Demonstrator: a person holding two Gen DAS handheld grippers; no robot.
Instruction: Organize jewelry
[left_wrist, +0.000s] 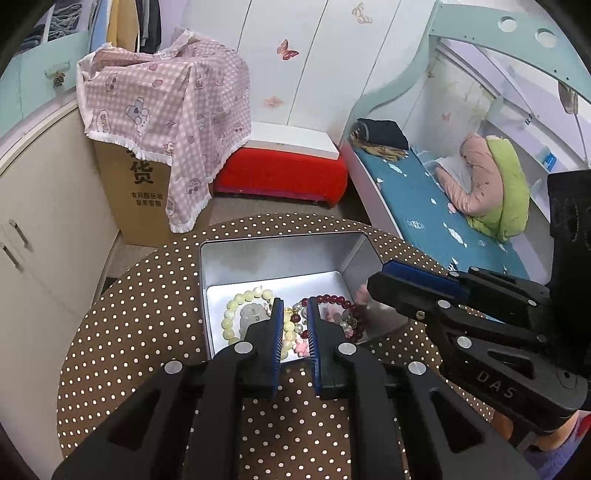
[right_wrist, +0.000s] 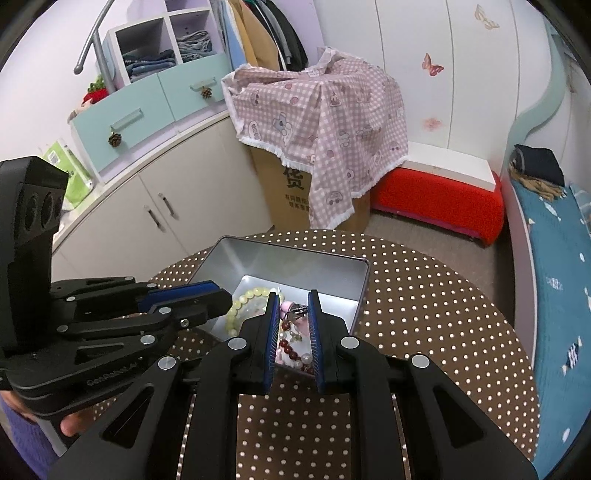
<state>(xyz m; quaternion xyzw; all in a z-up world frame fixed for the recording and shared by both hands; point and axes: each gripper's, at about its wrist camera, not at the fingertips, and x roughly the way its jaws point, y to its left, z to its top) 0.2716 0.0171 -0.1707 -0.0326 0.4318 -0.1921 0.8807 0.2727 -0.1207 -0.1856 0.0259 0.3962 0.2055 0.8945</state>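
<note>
An open silver tin box (left_wrist: 273, 258) (right_wrist: 280, 258) stands on the round polka-dot table (left_wrist: 140, 314) (right_wrist: 424, 314). Inside lie a pale yellow-green bead bracelet (left_wrist: 231, 314) (right_wrist: 240, 302) with a jade pendant, a dark red bead bracelet (left_wrist: 332, 298) (right_wrist: 291, 350), and pink and pearl pieces. My left gripper (left_wrist: 295, 306) is open over the box's near edge, fingers apart with nothing between them. My right gripper (right_wrist: 293, 299) is open over the box; a small dark hair clip (right_wrist: 297, 312) shows between its tips, untouched as far as I can tell.
A cardboard box under a pink checked cloth (left_wrist: 166, 122) (right_wrist: 325, 140) stands behind the table. A red stool (left_wrist: 284, 177) (right_wrist: 439, 206) sits beside it. A bed with a blue sheet (left_wrist: 436, 218) (right_wrist: 557, 280) is to the right, white cabinets (right_wrist: 147, 206) to the left.
</note>
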